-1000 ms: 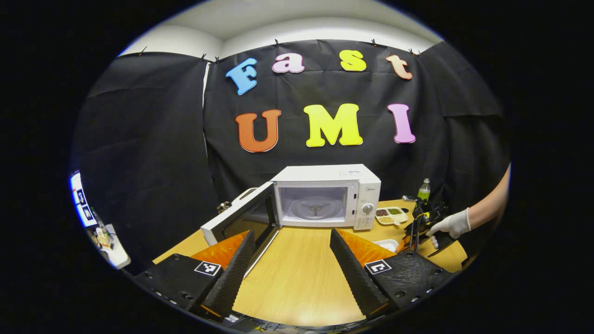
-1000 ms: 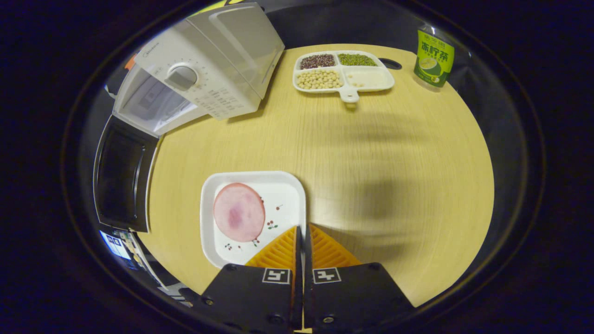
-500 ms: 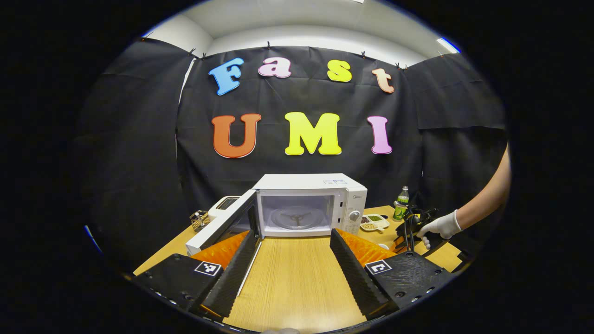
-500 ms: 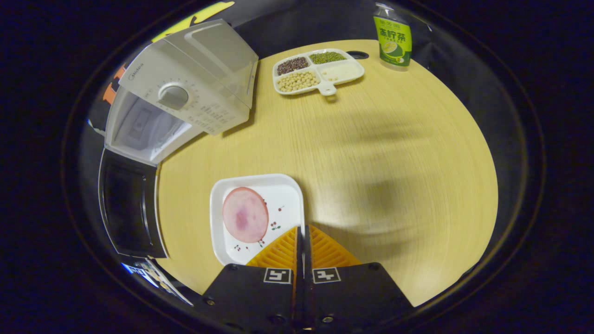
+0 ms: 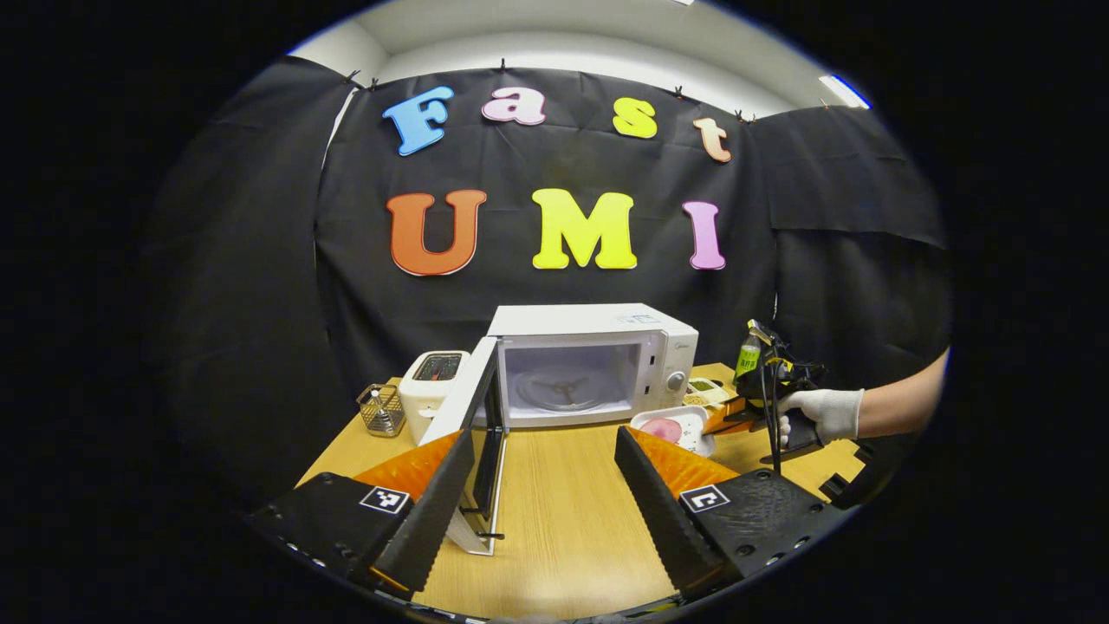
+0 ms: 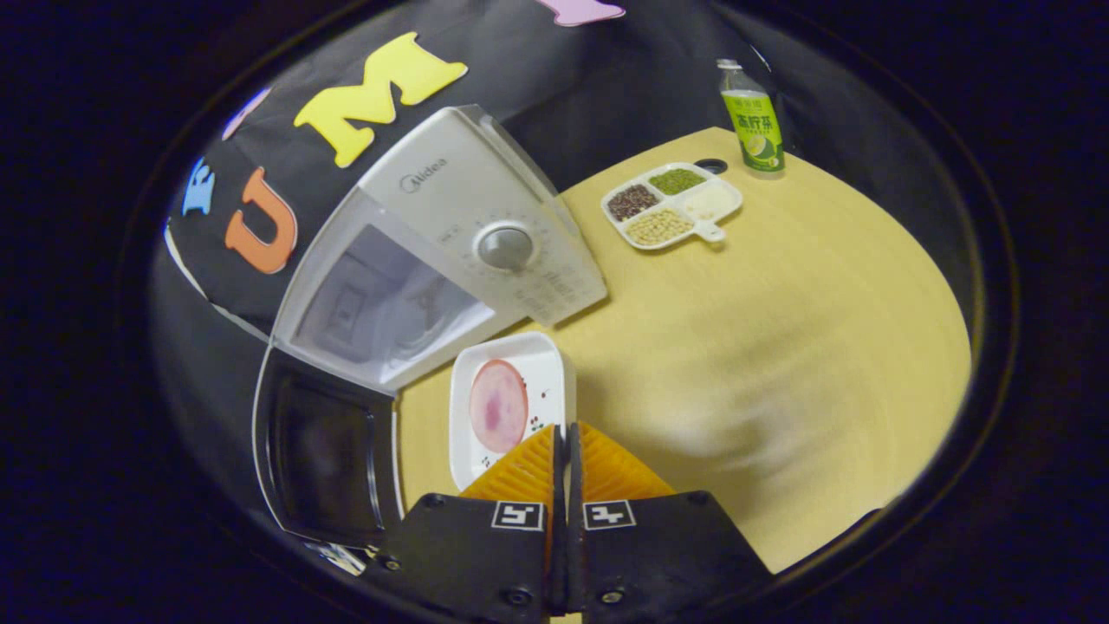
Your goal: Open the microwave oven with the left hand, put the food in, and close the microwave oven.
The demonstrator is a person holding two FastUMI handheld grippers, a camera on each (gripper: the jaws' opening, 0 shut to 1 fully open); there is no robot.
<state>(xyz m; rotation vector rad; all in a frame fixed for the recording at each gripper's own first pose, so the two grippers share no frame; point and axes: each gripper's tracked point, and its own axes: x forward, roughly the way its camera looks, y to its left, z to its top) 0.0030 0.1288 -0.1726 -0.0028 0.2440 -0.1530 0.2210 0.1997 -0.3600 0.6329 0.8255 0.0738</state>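
The white microwave (image 5: 598, 360) stands at the back of the wooden table (image 5: 554, 511), and its door (image 5: 485, 425) hangs wide open to the left. My left gripper (image 5: 541, 455) is open and holds nothing, back from the door's edge. My right gripper (image 6: 566, 431) is shut on the near rim of a white square plate (image 6: 541, 364) that carries a pink slice of meat (image 6: 498, 406). The plate is held off the table just in front of the microwave (image 6: 468, 243), below its control panel. In the left gripper view a gloved hand (image 5: 827, 412) holds that gripper beside the plate (image 5: 671, 427).
A divided tray of beans (image 6: 671, 204) and a green bottle (image 6: 752, 121) stand to the right of the microwave. Left of it are a white toaster (image 5: 433, 381) and a small wire basket (image 5: 381, 409). The open door (image 6: 325, 455) reaches out over the table's front part.
My right gripper has lifted the plate and carried it toward the microwave's front. The left gripper has drawn back and swung left, staying open; the door now stands wider.
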